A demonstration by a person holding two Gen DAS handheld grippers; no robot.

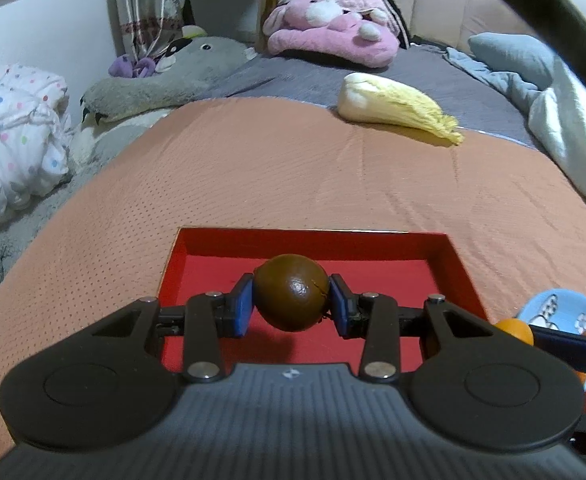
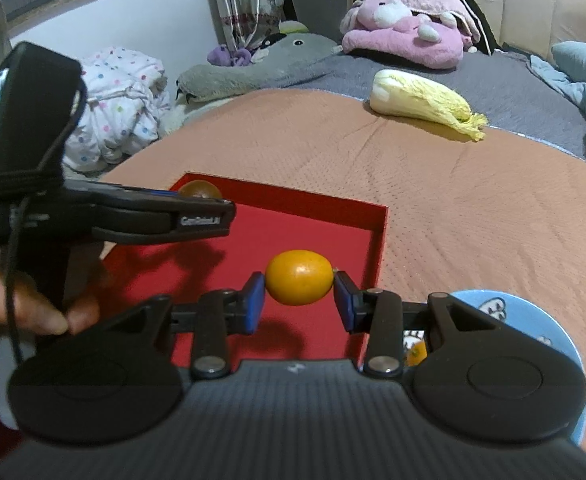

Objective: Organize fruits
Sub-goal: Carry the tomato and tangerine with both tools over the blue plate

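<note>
The left gripper (image 1: 291, 305) grips a brown round fruit (image 1: 291, 298) above the red tray (image 1: 459, 268). The right gripper (image 2: 299, 294) grips an orange fruit (image 2: 299, 283), also above the tray. Both fruits look light, smooth and a little slippery, so holding them at the widest middle seems safest.

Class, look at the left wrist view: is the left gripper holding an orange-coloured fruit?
No, the left gripper is shut on a brown round fruit above the red tray.
</note>
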